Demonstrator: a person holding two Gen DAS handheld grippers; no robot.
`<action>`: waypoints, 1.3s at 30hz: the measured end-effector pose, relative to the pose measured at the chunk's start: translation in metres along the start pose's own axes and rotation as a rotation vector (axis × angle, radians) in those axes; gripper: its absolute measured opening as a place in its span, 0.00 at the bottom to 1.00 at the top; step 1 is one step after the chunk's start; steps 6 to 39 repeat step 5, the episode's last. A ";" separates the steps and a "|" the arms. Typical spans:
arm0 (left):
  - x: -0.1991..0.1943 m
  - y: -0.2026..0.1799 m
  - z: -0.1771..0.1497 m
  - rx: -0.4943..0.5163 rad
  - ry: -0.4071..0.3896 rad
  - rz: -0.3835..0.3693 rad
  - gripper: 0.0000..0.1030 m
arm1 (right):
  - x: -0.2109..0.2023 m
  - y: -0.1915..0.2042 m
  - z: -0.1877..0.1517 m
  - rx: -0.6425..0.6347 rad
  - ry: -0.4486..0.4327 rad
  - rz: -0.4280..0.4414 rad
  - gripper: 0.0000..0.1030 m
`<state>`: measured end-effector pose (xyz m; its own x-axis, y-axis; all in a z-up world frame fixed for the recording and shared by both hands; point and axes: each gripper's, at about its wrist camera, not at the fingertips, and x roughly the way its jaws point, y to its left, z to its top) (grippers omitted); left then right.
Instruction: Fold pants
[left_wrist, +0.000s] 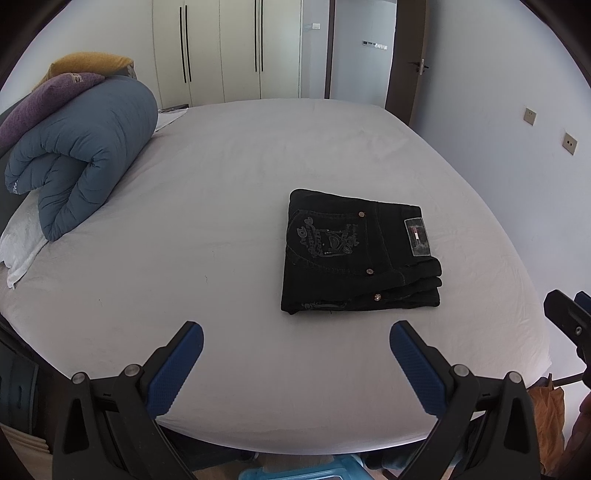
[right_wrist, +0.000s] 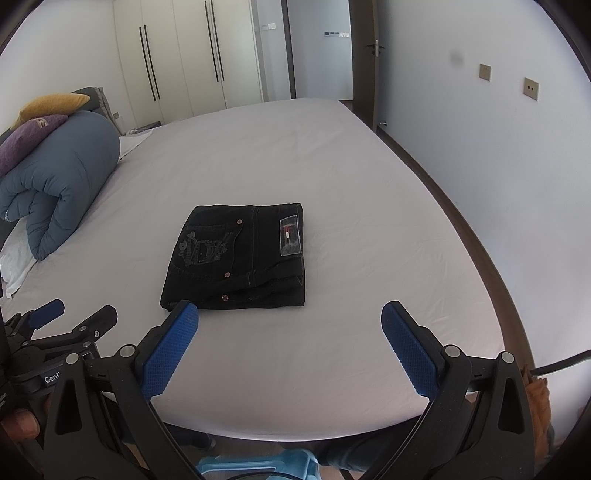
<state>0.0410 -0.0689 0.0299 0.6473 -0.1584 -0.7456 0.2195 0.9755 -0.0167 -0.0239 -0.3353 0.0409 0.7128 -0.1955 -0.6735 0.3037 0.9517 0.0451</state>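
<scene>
Black jeans (left_wrist: 354, 254) lie folded in a compact rectangle on the bed's white sheet (left_wrist: 221, 206), back pocket embroidery and waist label up. They also show in the right wrist view (right_wrist: 240, 258). My left gripper (left_wrist: 295, 332) is open and empty, held above the bed's near edge, short of the pants. My right gripper (right_wrist: 290, 312) is open and empty, just short of the pants' near edge. The right gripper also shows at the right edge of the left wrist view (left_wrist: 569, 317), and the left gripper shows at the left of the right wrist view (right_wrist: 70, 314).
A rolled blue duvet (left_wrist: 85, 162) with purple and yellow pillows (left_wrist: 55, 96) sits at the bed's left. A white towel (left_wrist: 22, 243) lies beside it. Wardrobes (left_wrist: 221, 48) and a door stand beyond. A blue plastic stool (right_wrist: 258, 465) is below the near edge.
</scene>
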 end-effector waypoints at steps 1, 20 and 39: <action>0.000 0.000 -0.001 0.001 -0.002 0.004 1.00 | -0.001 0.002 -0.003 0.000 0.000 0.000 0.98; -0.002 0.000 0.000 0.014 -0.016 0.014 1.00 | -0.001 0.003 -0.005 -0.001 0.003 0.000 0.98; -0.002 0.000 0.000 0.014 -0.016 0.014 1.00 | -0.001 0.003 -0.005 -0.001 0.003 0.000 0.98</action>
